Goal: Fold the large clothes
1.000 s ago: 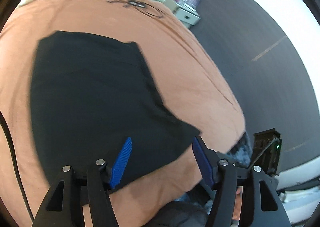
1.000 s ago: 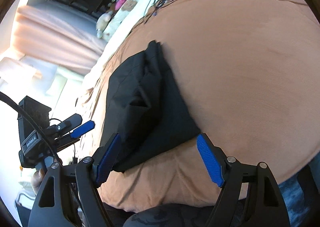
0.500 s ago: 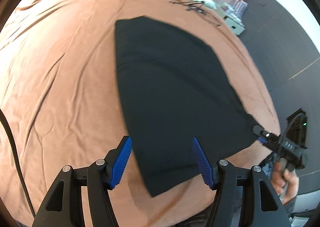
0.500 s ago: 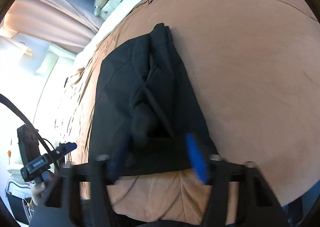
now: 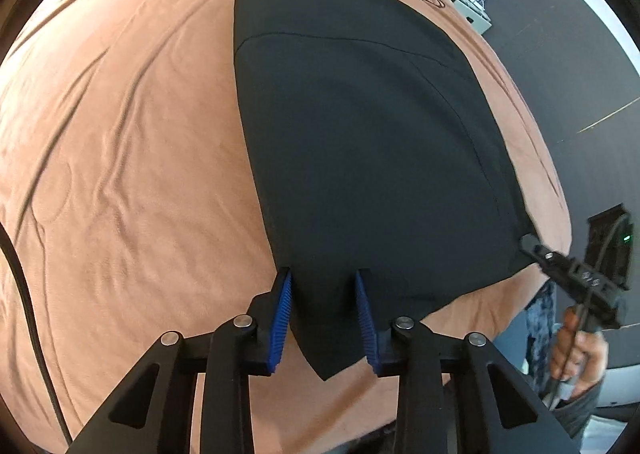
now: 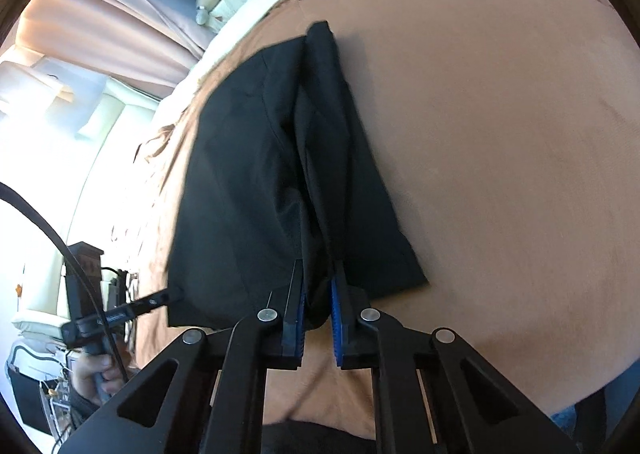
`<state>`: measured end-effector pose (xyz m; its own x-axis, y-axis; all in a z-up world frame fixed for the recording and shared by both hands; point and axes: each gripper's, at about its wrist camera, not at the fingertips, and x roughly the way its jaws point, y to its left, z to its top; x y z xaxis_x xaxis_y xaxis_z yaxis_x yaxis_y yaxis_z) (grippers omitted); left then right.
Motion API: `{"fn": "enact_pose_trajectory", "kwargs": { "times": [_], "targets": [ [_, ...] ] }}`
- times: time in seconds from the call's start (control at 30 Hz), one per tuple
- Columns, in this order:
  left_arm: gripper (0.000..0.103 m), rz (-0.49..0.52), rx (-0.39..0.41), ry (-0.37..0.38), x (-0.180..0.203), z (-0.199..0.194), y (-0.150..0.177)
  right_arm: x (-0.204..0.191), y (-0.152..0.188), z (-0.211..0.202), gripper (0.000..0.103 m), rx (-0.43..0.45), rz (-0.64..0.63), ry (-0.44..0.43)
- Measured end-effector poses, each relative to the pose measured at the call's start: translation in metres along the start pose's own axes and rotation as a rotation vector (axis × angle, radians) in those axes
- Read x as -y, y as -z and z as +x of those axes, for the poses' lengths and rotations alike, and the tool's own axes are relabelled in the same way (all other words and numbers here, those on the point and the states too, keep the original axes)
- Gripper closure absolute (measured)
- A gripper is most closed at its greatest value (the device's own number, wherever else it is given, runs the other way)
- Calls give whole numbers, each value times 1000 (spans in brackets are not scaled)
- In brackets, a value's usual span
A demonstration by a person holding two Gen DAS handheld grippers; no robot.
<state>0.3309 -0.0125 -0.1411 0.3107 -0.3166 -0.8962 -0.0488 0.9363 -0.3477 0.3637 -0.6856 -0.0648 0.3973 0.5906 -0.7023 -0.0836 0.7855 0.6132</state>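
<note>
Garment (image 5: 360, 134) ran 12 to 6 o'clock from both grippers | left gripper (image 5: 325, 318) closing around near corner | right gripper (image 6: 318, 318) closing, pinching near hem.

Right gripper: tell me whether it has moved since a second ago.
Yes. The right gripper has come forward over the brown bedspread onto the black garment's near edge, jaws closing on a fold.

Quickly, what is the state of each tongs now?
Left tongs: closing around the black fabric garment corner.
Right tongs: closing, pinching the garment's edge.
</note>
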Motion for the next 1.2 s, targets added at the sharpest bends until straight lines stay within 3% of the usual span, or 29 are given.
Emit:
{"fn": "enact_pose_trajectory", "kwargs": {
  "times": [0.2, 0.3, 0.37, 0.4, 0.43, 0.8, 1.1, 1.2],
  "targets": [
    [66, 58, -20, -41, 8, 1, -14, -3, -12, 0, 94, -27, 4, 16],
    [57, 36, -20, -26, 2, -1, -23, -12, -21, -10, 89, -24, -15, -29],
    [47, 8, -5, -10, -6, -3, -32, -16, -31, -15, 70, -5, -39, -31],
    [41, -1, 5, 1, -8, -4, -37, -17, -35, -16, 43, 7, -49, -31],
    [39, -7, 14, 8, -10, -5, -42, -17, -40, -17, 27, 18, -55, -35],
    [39, -47, 65, 28, -35, 4, -110, -14, -97, 31, 27, -25, -81, -33],
    [39, -75, 79, 61, -51, 27, -121, -1, -132, 80, 27, -126, -101, -100],
    [39, -99, 93, 88, -61, 27, -118, 0, -137, 92, 27, -146, -96, -163]
  ]
}}
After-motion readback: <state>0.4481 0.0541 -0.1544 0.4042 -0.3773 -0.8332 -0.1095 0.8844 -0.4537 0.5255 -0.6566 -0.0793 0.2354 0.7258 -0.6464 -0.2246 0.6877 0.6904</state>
